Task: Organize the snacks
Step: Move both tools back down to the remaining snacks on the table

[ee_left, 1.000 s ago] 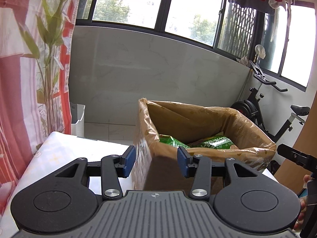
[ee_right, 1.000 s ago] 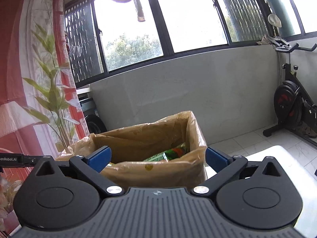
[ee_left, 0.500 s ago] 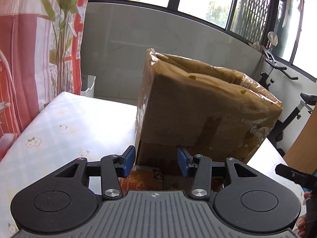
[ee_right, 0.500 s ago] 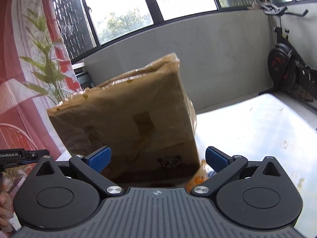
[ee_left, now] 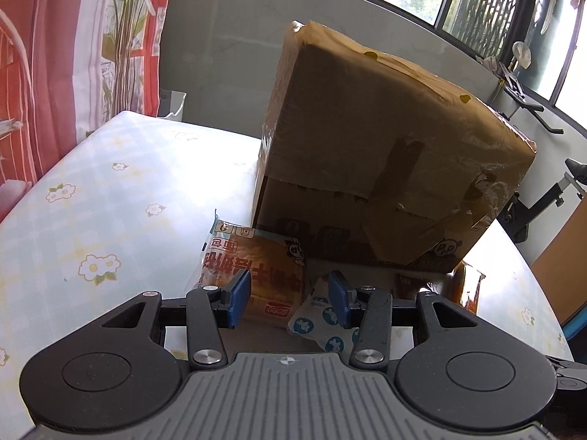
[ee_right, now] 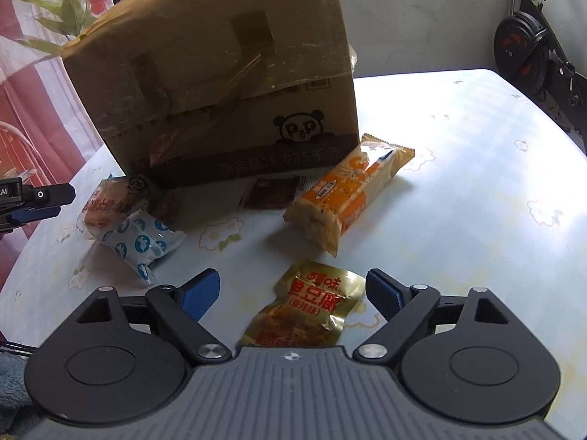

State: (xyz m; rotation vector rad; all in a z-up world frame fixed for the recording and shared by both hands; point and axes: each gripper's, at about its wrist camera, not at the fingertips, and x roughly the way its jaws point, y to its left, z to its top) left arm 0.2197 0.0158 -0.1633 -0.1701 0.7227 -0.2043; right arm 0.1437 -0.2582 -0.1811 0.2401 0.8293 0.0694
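A tall brown cardboard box (ee_left: 385, 154) (ee_right: 220, 84) stands on the flowered table (ee_left: 110, 201). At its foot lie several snack packets. My left gripper (ee_left: 290, 295) hangs open just over a bread packet (ee_left: 256, 267), with a white-and-blue packet (ee_left: 319, 326) by its right finger; neither pad presses on anything. My right gripper (ee_right: 293, 293) is closing its jaws around a gold tofu packet (ee_right: 312, 308) that lies flat between them, untouched by the pads. An orange bread-bar packet (ee_right: 345, 190) and a dark flat packet (ee_right: 275, 190) lie beyond it against the box.
Red-and-white curtain (ee_left: 55, 55) and a leafy plant (ee_right: 55, 7) stand past the table's left side. An exercise bike (ee_right: 532, 47) is on the floor at the right. The table's right part (ee_right: 477, 183) carries nothing. The left gripper's tip (ee_right: 36, 201) shows at the left edge.
Both grippers have sunk from the box's rim to table level and tilted down, bringing the packets at the box's foot into view. The right jaws have narrowed; the left have not.
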